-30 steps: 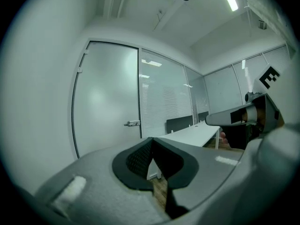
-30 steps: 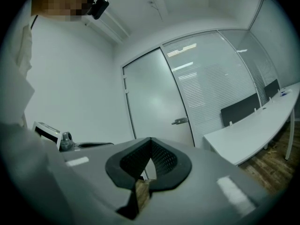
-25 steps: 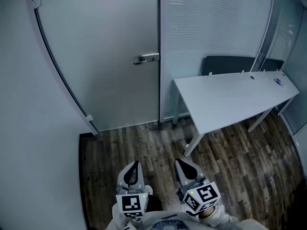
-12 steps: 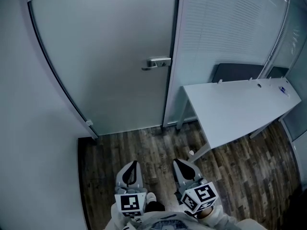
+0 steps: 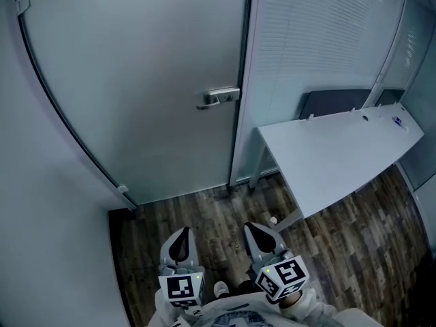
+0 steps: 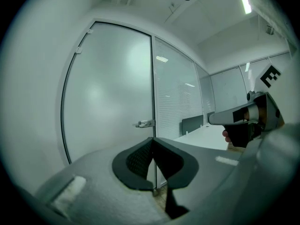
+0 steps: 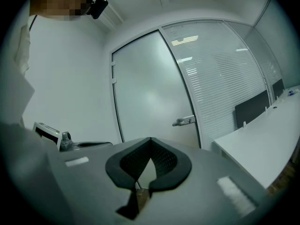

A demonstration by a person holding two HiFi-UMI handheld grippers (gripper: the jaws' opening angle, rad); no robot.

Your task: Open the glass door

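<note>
The frosted glass door (image 5: 136,80) stands closed ahead, with its metal lever handle (image 5: 218,97) at its right edge. My left gripper (image 5: 181,233) and right gripper (image 5: 255,229) are held low and side by side, well short of the door, both shut with nothing between the jaws. In the left gripper view the handle (image 6: 145,123) shows just above the closed left gripper (image 6: 152,140). In the right gripper view the handle (image 7: 184,121) sits up and to the right of the closed right gripper (image 7: 150,140).
A slatted glass partition (image 5: 313,39) adjoins the door on the right. A white table (image 5: 340,155) with a dark chair back (image 5: 334,103) behind it stands to the right. A plain wall (image 5: 41,203) runs along the left. The floor (image 5: 204,216) is dark wood.
The door and its handle have grown larger in the head view as both grippers came closer to it together. Both stay shut and side by side.
</note>
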